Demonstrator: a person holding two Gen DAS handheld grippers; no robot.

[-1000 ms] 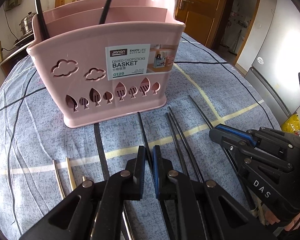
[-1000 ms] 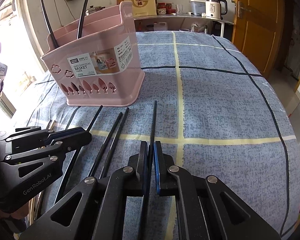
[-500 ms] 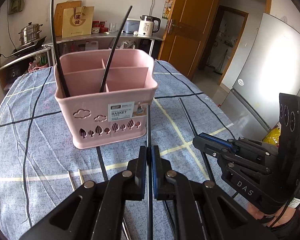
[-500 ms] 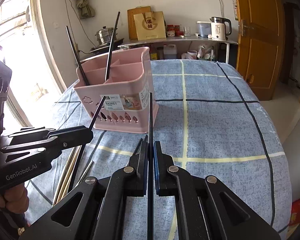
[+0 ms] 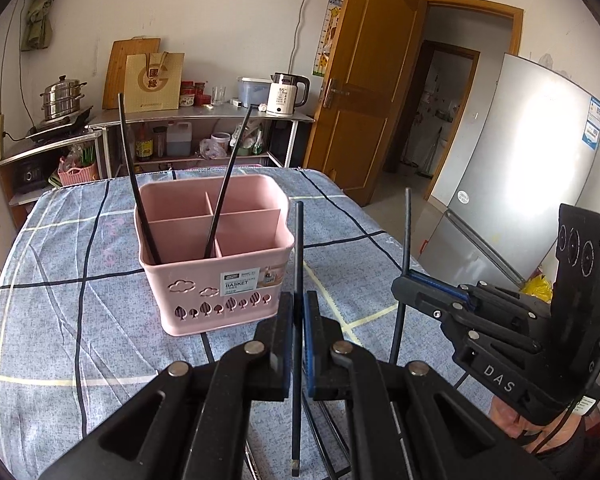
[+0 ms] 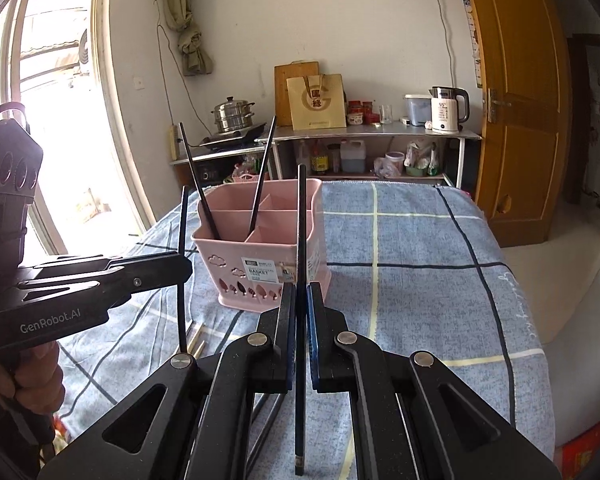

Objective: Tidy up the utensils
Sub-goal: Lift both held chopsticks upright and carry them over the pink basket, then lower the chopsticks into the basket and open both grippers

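I have the left gripper raised above the desk, just in front of the pink basket, its jaws pinched narrow around a black chopstick that stands nearly upright between them. My right gripper sits on the basket's right-hand side at about the same height, jaws likewise clamped on a second black chopstick, also upright. Inside the basket, two more black chopsticks lean in the front-left compartment: one tilting toward the basket's left wall, the other slanting toward its middle divider. In the right wrist view, a few pale wooden chopsticks lie on the blue checked cloth in front of the basket, partly hidden behind the left gripper.
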